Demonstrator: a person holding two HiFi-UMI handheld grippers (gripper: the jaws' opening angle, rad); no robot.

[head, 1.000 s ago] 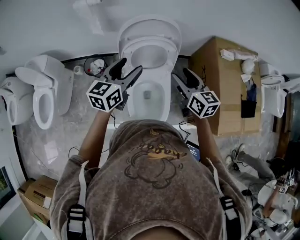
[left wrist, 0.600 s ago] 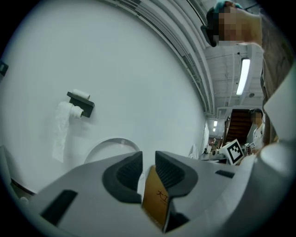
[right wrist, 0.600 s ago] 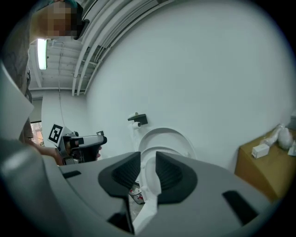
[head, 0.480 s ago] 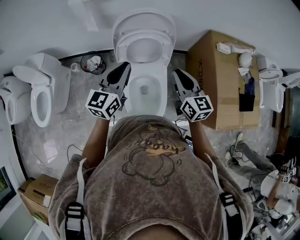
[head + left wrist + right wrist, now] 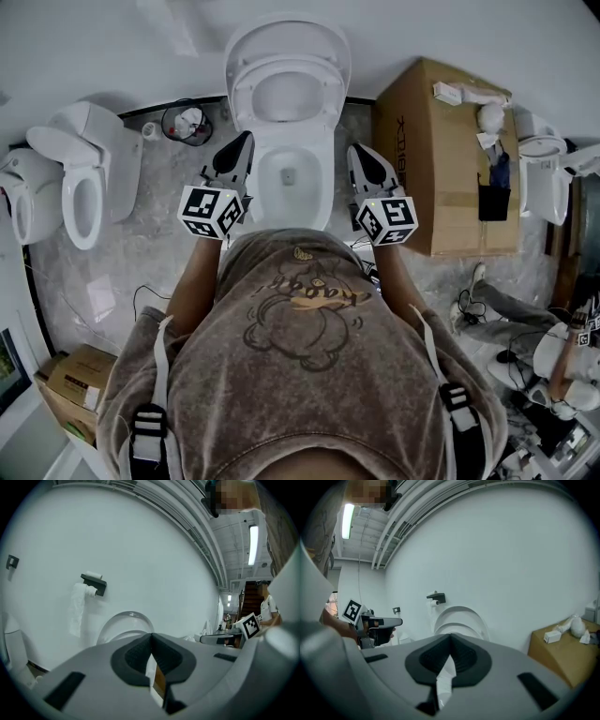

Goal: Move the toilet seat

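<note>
The white toilet (image 5: 291,173) stands in the middle of the head view. Its seat (image 5: 286,98) and lid (image 5: 286,42) are both raised against the wall. My left gripper (image 5: 246,139) hovers at the bowl's left side, shut with nothing between its jaws. At the bowl's right side my right gripper (image 5: 355,150) is also shut and empty. Neither touches the toilet. In the left gripper view the closed jaws (image 5: 151,635) point at the raised lid (image 5: 123,624). The right gripper view shows closed jaws (image 5: 450,635) below the lid (image 5: 458,619).
A large cardboard box (image 5: 441,155) stands right of the toilet. A waste bin (image 5: 184,123) and a second toilet (image 5: 82,178) are to the left. Cables lie on the floor (image 5: 141,300). A paper holder (image 5: 93,580) hangs on the wall.
Both grippers have gone from open to shut. They drew back slightly from the toilet's sides. The seat and lid stay raised.
</note>
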